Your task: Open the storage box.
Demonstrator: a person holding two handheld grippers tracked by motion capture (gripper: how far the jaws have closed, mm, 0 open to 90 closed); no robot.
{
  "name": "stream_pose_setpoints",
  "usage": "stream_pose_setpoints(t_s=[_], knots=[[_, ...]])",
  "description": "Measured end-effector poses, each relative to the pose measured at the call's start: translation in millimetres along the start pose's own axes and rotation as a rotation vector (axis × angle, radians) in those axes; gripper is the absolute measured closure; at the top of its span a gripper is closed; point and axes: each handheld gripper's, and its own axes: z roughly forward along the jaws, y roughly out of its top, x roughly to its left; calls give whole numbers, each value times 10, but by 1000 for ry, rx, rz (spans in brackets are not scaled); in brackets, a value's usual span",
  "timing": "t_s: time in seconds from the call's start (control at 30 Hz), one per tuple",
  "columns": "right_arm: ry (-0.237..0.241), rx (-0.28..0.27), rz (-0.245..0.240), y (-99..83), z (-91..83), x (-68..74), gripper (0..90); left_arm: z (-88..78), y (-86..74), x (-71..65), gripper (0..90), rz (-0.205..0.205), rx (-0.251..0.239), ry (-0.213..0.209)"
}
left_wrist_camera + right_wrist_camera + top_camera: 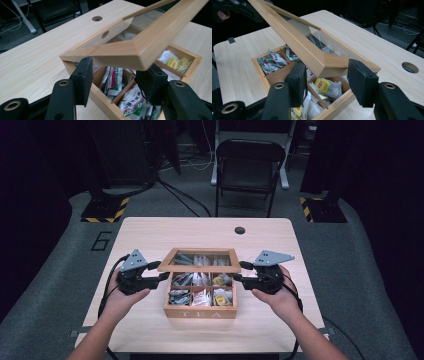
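— Wood everywhere down there: a pale wooden counter [150,232], and on it a wooden tea box [200,312] with "TEA" cut into its front wall, sitting near the middle of the counter towards the person's edge.

— And the lid [200,268] is up! It's a wooden frame with a clear pane, raised at the front and tilted, its far edge down along the back of the box.

— Left tongs [159,270] at the lid's left front corner, right tongs [239,271] at the right front corner. One on each side, mirror fashion.

— Look along the left tongs [112,82]: the jaws stand apart, one on either side of the corner of the lid [130,53], which rests just above the pads. Spread, not clamped on it.

— Same on the right tongs [325,82]: jaws parted, the corner of the lid [329,63] sits between them, a gap showing beside each pad.

— Underneath, the compartments are packed. Tea sachets [116,80] with green and red print on the left side, a yellow-labelled sachet [322,86] on the right.

— Beyond the counter, a folding chair [248,167] on the grey floor.
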Motion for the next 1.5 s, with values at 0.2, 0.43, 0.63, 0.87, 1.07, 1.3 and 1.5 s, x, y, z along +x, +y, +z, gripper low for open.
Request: stream_pose_setpoints(t_s=[0.2, 0.43, 0.63, 0.87, 1.07, 1.3, 1.5], knots=[[-5, 4, -2, 41, -5, -12, 502, 101, 8, 64, 493, -9, 3, 24], [1, 5, -2, 63, -2, -32, 504, 170, 34, 114, 524, -16, -6, 35], [-3, 5, -3, 75, -2, -41, 506, 176, 47, 127, 559, -18, -17, 49], [-1, -13, 11, 62, 18, -70, 513, 181, 67, 143, 568, -13, -15, 47], [-14, -14, 5, 36, 53, -103, 512, 178, 109, 170, 570, -14, -10, 43], [-50, -2, -5, 32, 165, -225, 512, 193, 163, 211, 571, -24, -23, 46], [-68, 5, -4, 60, 277, -315, 512, 209, 230, 253, 572, -28, -25, 48]])
